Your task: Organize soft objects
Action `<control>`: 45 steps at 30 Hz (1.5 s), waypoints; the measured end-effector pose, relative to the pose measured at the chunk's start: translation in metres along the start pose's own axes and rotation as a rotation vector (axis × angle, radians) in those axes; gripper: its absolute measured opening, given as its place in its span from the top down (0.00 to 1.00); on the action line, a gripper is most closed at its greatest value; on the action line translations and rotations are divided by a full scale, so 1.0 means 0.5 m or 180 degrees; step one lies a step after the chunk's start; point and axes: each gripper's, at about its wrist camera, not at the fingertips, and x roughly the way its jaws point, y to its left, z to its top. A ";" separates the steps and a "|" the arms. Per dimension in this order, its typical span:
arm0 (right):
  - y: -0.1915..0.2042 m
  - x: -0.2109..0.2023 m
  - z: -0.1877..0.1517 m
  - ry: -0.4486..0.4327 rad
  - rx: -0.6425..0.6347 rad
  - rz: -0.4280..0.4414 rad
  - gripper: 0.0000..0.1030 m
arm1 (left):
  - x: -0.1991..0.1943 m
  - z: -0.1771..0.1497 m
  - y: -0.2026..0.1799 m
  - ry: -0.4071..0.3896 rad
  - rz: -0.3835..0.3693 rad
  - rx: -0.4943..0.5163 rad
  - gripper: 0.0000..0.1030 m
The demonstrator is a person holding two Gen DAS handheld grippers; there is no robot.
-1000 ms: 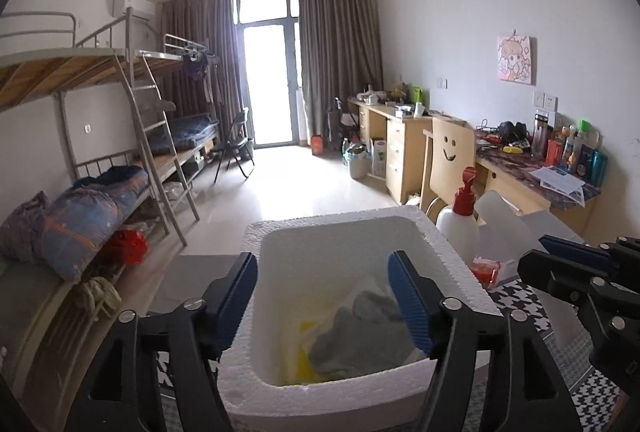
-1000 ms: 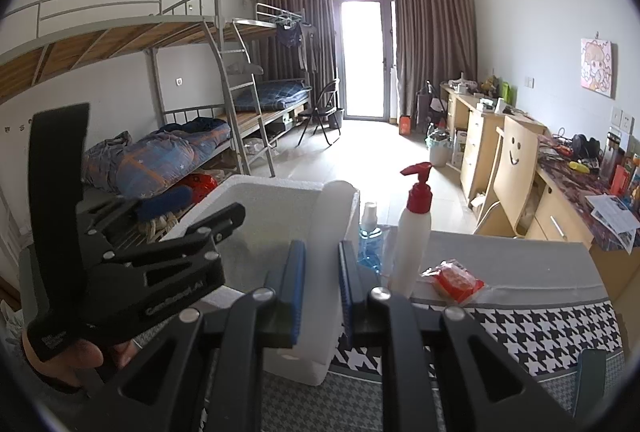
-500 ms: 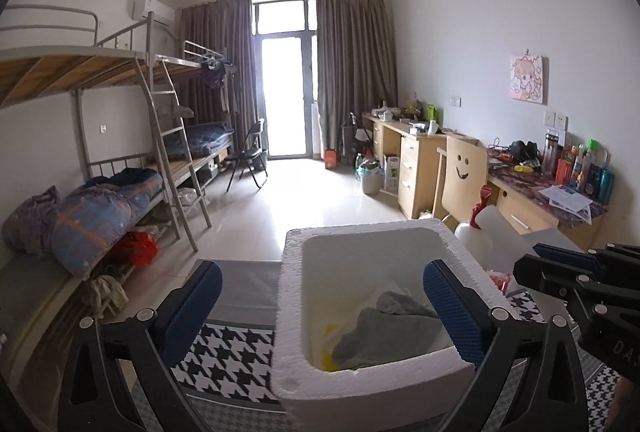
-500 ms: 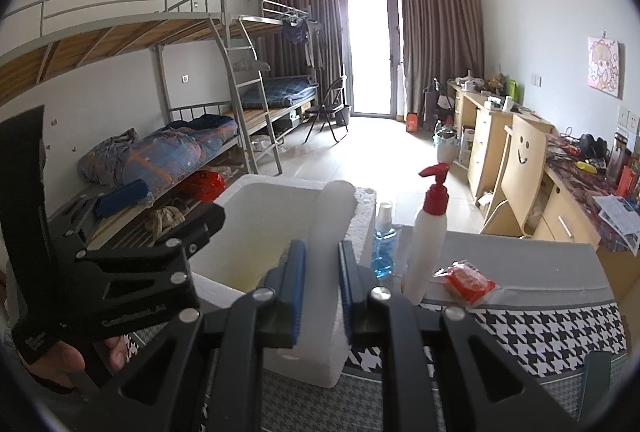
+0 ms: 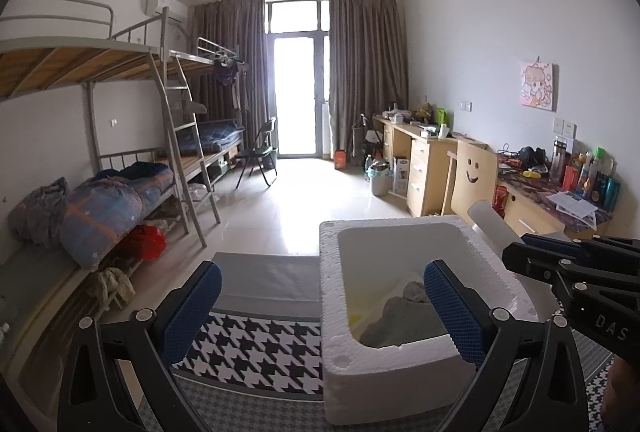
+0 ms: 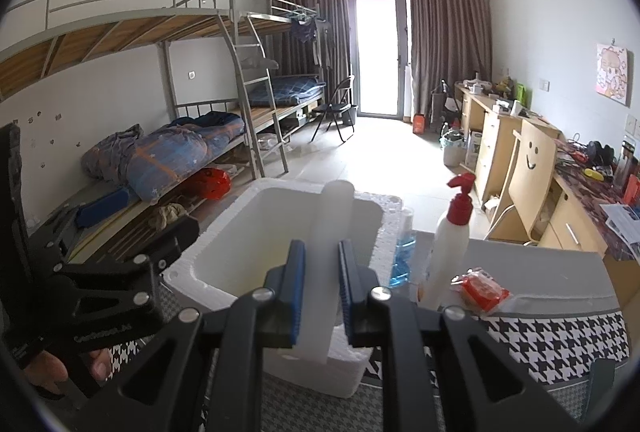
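White foam box (image 5: 390, 372) on a black-and-white houndstooth cloth (image 5: 256, 348) with a plain grey band; grey fabric (image 5: 404, 324) and something yellow inside the box. Both black tools carry blue pads (image 6: 298, 284). The right tool (image 6: 322, 282) grips a white foam piece (image 6: 326, 256). Beside it, a white pump bottle (image 6: 448, 252) with red top, a clear bottle of blue liquid (image 6: 402, 256), a red packet (image 6: 478, 286).

The left gripper (image 5: 320, 306) hangs with blue-padded fingers spread wide above the houndstooth tablecloth (image 5: 256, 348), its right pad over the white foam box (image 5: 384, 388) holding crumpled grey cloth (image 5: 404, 324).
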 end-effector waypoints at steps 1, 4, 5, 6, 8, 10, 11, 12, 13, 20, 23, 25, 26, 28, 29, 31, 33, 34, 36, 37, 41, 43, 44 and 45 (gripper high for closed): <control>0.000 0.002 0.001 0.0005 0.0000 0.0003 0.81 | 0.000 -0.001 0.002 -0.0001 0.0006 -0.0003 0.01; 0.004 0.011 0.002 0.0037 0.0003 0.0038 0.81 | 0.003 -0.004 0.011 0.0015 0.0030 -0.0020 0.01; 0.005 0.012 0.000 0.0045 0.0002 0.0043 0.81 | 0.003 -0.006 0.014 0.0025 0.0025 -0.0032 0.01; 0.005 0.015 0.001 0.0052 0.0006 0.0041 0.81 | 0.002 -0.008 0.015 0.0027 0.0030 -0.0038 0.01; 0.006 0.021 0.002 0.0067 -0.0007 0.0041 0.81 | -0.001 -0.012 0.016 0.0026 0.0034 -0.0031 0.01; 0.009 0.024 0.002 0.0074 -0.0013 0.0038 0.81 | -0.002 -0.013 0.022 0.0031 0.0048 -0.0029 0.01; 0.009 0.025 0.004 0.0080 -0.0012 0.0044 0.81 | -0.003 -0.014 0.023 0.0033 0.0051 -0.0031 0.01; 0.009 0.028 0.006 0.0092 -0.0008 0.0059 0.81 | -0.005 -0.015 0.026 0.0029 0.0061 -0.0036 0.01; 0.009 0.031 0.007 0.0103 -0.0004 0.0079 0.81 | -0.007 -0.014 0.027 0.0027 0.0066 -0.0038 0.01; 0.014 0.049 0.007 0.0117 0.0005 0.0058 0.81 | -0.008 -0.020 0.040 0.0037 0.0133 -0.0073 0.01; 0.009 0.060 0.010 0.0123 0.0059 0.0057 0.81 | -0.009 -0.020 0.044 0.0033 0.0144 -0.0100 0.01; 0.005 0.072 0.010 0.0159 0.0068 0.0017 0.81 | -0.010 -0.022 0.046 0.0033 0.0148 -0.0112 0.01; 0.005 0.075 0.011 0.0169 0.0073 0.0000 0.81 | -0.010 -0.022 0.046 0.0031 0.0151 -0.0116 0.01; 0.003 0.082 0.009 0.0194 0.0076 -0.0012 0.74 | -0.008 -0.022 0.046 0.0035 0.0155 -0.0116 0.01; 0.003 0.086 0.007 0.0222 0.0058 -0.0021 0.67 | -0.008 -0.022 0.046 0.0035 0.0155 -0.0113 0.01; 0.007 0.087 0.004 0.0227 0.0055 -0.0044 0.56 | -0.006 -0.023 0.046 0.0038 0.0168 -0.0105 0.01; 0.007 0.082 0.002 0.0206 0.0071 -0.0066 0.40 | -0.004 -0.025 0.048 0.0048 0.0171 -0.0116 0.01; 0.006 0.079 0.002 0.0187 0.0077 -0.0066 0.38 | -0.004 -0.028 0.046 0.0050 0.0173 -0.0123 0.01; 0.006 0.072 0.002 0.0159 0.0061 -0.0075 0.36 | -0.004 -0.030 0.046 0.0056 0.0177 -0.0123 0.01; 0.007 0.070 0.003 0.0156 0.0054 -0.0086 0.36 | -0.004 -0.030 0.046 0.0055 0.0178 -0.0128 0.01; 0.012 0.062 0.004 0.0135 0.0025 -0.0097 0.35 | -0.005 -0.031 0.045 0.0050 0.0156 -0.0112 0.01; 0.012 0.058 0.004 0.0128 0.0026 -0.0102 0.35 | -0.007 -0.033 0.044 0.0042 0.0156 -0.0108 0.01; 0.012 0.056 0.003 0.0124 0.0025 -0.0100 0.35 | -0.008 -0.033 0.043 0.0043 0.0152 -0.0112 0.01; 0.012 0.054 0.004 0.0119 0.0020 -0.0102 0.35 | -0.009 -0.033 0.044 0.0042 0.0152 -0.0115 0.01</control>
